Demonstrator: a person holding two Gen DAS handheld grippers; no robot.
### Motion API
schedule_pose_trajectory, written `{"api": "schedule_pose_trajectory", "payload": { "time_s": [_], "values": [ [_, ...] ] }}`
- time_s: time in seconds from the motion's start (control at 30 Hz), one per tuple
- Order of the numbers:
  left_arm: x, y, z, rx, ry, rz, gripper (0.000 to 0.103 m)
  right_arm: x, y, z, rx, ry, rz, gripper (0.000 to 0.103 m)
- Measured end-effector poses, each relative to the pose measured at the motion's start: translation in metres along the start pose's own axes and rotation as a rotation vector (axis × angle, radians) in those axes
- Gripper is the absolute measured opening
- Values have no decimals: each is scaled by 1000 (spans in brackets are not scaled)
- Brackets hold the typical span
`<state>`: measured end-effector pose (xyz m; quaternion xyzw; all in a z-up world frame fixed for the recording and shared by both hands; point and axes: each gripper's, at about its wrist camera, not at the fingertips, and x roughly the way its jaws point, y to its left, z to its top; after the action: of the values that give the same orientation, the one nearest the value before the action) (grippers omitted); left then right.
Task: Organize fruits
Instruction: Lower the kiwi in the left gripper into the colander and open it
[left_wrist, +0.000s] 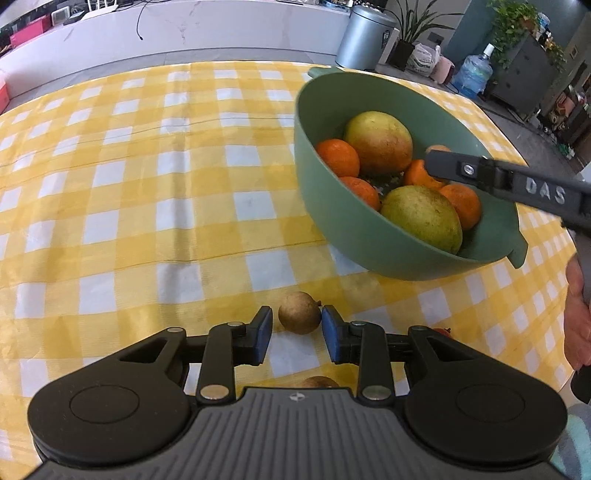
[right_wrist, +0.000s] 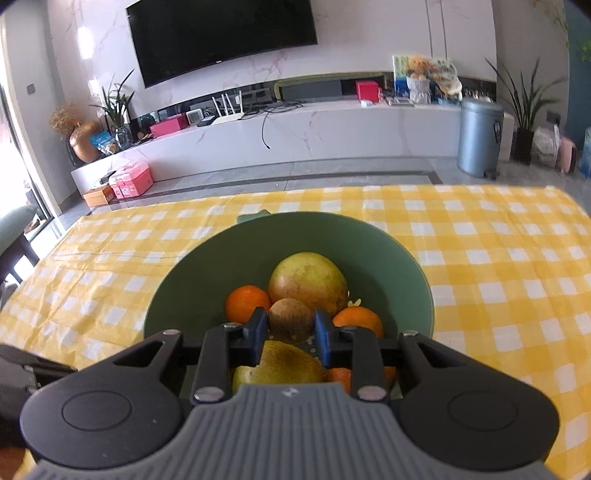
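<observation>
The right gripper (right_wrist: 290, 326) pinches a small brown fruit (right_wrist: 290, 319) between its blue pads, above the green bowl (right_wrist: 207, 266). The left gripper (left_wrist: 297, 328) stands slightly parted around another brown fruit (left_wrist: 299, 313) on the checked tablecloth (left_wrist: 147, 177), just before the bowl, its pads not clearly pressing. Oranges (left_wrist: 338, 157) and pears (left_wrist: 380, 142) lie inside the bowl.

Marble wall carries a black TV (right_wrist: 221, 35). Below it runs a long white console (right_wrist: 295, 129). Grey tile floor (right_wrist: 295, 173). Grey bin (right_wrist: 480, 136) beside potted plant (right_wrist: 526, 110). Daylight enters at left.
</observation>
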<state>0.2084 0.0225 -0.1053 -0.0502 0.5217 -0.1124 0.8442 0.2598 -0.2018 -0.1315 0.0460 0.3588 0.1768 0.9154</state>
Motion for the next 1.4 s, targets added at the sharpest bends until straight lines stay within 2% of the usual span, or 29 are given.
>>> {"api": "schedule_pose_trajectory", "payload": {
  "time_s": [0.1,0.3,0.47,0.6,0.73,0.8,0.97,1.17,1.4],
  "values": [
    [1,-1,0,-5,0,-12,29,9,-4,2,47,19,14,24],
    [-1,-4,0,-4,-30,24,28,17,-5,0,36,41,-17,25],
    [-10,2,4,-46,-72,37,28,16,-1,-1,-2,33,-28,26],
    [-24,6,7,-94,-125,54,28,11,0,-3,-11,14,-40,41],
    [-44,8,12,-139,-202,73,28,3,4,-4,-22,-8,-48,46],
    [-54,7,15,-154,-244,79,28,-2,7,-5,-35,-20,-54,52],
    [-72,-3,25,-165,-324,70,28,-18,12,-9,-61,-31,-64,56],
    [-73,-26,40,-121,-335,38,28,-29,9,-14,-57,-12,-66,59],
    [-52,-55,62,-80,-323,3,28,-28,5,-18,-44,-2,-77,59]
  ]
}}
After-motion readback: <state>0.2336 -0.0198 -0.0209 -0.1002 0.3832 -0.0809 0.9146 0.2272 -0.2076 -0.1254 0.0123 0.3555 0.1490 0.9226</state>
